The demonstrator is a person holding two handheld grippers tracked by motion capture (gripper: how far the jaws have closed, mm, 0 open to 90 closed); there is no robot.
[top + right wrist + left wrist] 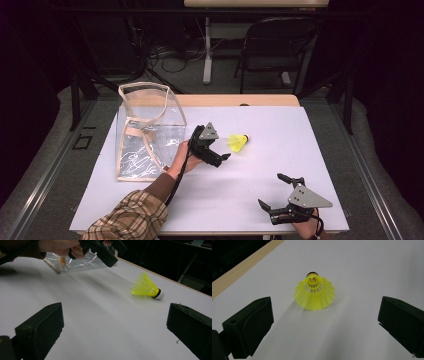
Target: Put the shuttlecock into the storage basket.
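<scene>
One shuttlecock (314, 293) lies on its side dead ahead of the left gripper (212, 150), skirt toward its wide-apart jaws; right gripper (280, 192), jaws also apart, sits farther off.

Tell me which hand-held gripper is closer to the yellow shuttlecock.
The left hand-held gripper, open beside the clear bag, faces the shuttlecock. The right hand-held gripper sits at the table's near edge.

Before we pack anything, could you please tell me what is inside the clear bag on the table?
The clear bag looks empty through its walls: only creases, glare and its beige trim show. The left tongs partly cover its near corner in the right gripper view.
</scene>
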